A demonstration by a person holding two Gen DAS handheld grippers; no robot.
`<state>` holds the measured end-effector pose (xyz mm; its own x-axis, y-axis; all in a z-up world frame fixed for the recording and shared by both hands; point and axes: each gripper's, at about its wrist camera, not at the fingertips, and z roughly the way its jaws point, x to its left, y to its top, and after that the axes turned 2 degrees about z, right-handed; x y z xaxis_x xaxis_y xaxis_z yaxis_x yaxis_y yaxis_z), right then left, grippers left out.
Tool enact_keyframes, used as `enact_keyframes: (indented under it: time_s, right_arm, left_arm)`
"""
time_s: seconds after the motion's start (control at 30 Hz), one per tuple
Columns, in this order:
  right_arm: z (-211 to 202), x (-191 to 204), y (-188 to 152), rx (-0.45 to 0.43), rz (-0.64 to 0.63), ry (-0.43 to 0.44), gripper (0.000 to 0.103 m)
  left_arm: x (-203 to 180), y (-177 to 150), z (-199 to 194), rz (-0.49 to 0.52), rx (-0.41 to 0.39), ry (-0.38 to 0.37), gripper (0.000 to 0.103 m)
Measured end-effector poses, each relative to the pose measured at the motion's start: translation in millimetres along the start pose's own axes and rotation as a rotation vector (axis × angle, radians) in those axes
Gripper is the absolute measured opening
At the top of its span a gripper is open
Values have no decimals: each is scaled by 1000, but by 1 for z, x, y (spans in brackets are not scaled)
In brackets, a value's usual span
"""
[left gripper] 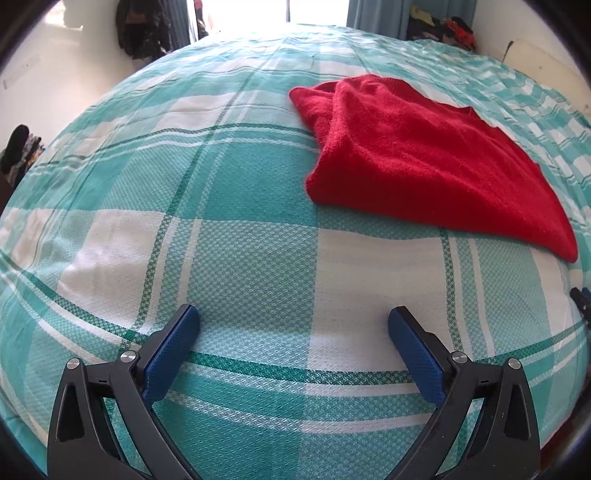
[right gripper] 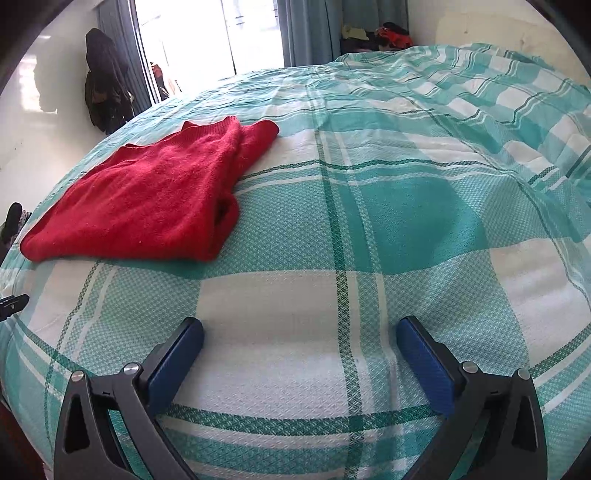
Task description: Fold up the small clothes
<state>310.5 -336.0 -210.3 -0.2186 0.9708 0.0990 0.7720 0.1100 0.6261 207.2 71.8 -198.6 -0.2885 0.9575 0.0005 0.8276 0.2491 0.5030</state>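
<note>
A red knitted sweater [left gripper: 417, 151] lies folded on the bed, up and to the right in the left wrist view. In the right wrist view the same sweater [right gripper: 147, 199] lies up and to the left. My left gripper [left gripper: 293, 315] is open above the bare bedspread, well short of the sweater, nothing between its blue pads. My right gripper [right gripper: 299, 326] is open too, over the bedspread to the right of the sweater, with nothing held. A dark tip of the other gripper [right gripper: 13, 304] shows at the left edge of the right wrist view.
The bed carries a teal and white checked bedspread [left gripper: 240, 229], rumpled at the far right [right gripper: 517, 110]. Beyond it are a bright window with curtains [right gripper: 207, 40], dark clothes hanging on the wall [right gripper: 105, 81] and a pile of clothes in the corner [left gripper: 443, 29].
</note>
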Motion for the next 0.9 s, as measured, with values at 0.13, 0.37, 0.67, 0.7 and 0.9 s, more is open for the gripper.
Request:
enact_keyframes:
  time_s: [0.13, 0.37, 0.67, 0.7, 0.9]
  right_arm:
    - [-1, 0, -1, -2, 1, 2, 103]
    - [0, 1, -3, -14, -7, -3, 103]
    - [-1, 0, -4, -28, -4, 8, 103]
    - [-1, 0, -4, -30, -3, 10, 103]
    - [-2, -1, -6, -46, 0, 20, 103]
  left_arm:
    - [16, 17, -34, -71, -48, -174, 86]
    - [38, 107, 29, -331, 33, -441, 91]
    - [-2, 144, 39, -252, 66, -400, 11]
    - [-9, 149, 24, -245, 37, -417, 11]
    - [-132, 193, -53, 16, -80, -468, 10]
